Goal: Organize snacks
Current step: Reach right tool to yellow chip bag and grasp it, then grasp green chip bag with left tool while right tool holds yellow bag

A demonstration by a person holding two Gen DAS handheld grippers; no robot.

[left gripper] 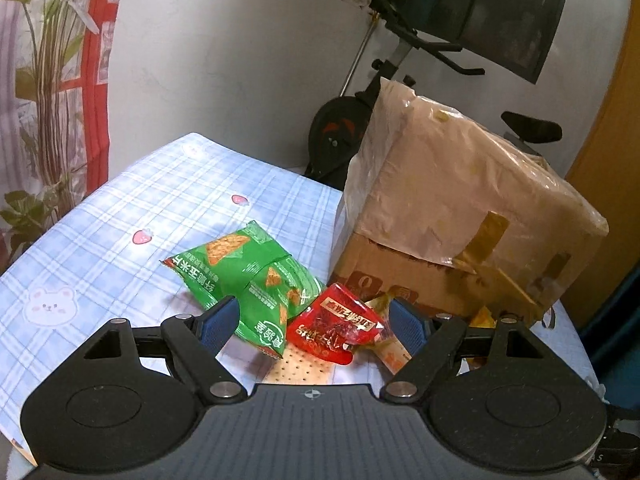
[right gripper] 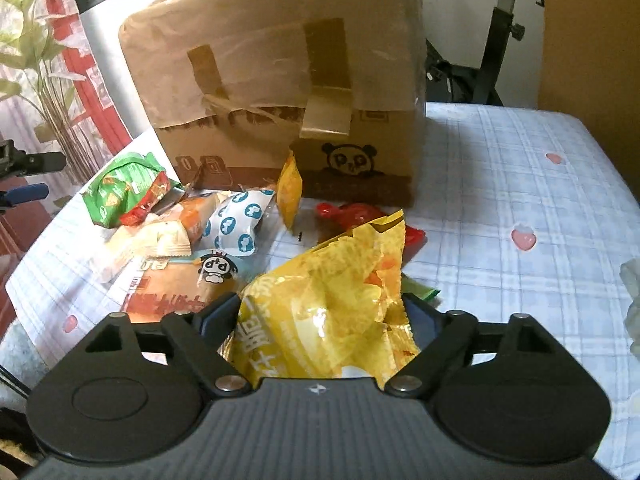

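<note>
In the left wrist view a green chip bag (left gripper: 248,276) and a red snack packet (left gripper: 336,328) lie on the checked tablecloth (left gripper: 132,192). My left gripper (left gripper: 314,316) stands open around both, its blue pads (left gripper: 218,320) beside them without pressing. In the right wrist view a crumpled yellow snack bag (right gripper: 328,300) fills the gap of my right gripper (right gripper: 320,312), which is shut on it from both sides. Behind it lies a heap of snacks: a white packet with blue dots (right gripper: 236,224), a beige packet (right gripper: 160,240), an orange panda pack (right gripper: 176,288) and a small yellow pouch (right gripper: 290,188).
A tall cardboard box (left gripper: 460,208) wrapped in plastic and tape stands at the back of the table, its panda print (right gripper: 350,158) facing the right wrist camera. An exercise bike (left gripper: 344,120) stands behind the table. A plant (left gripper: 44,100) is at the left.
</note>
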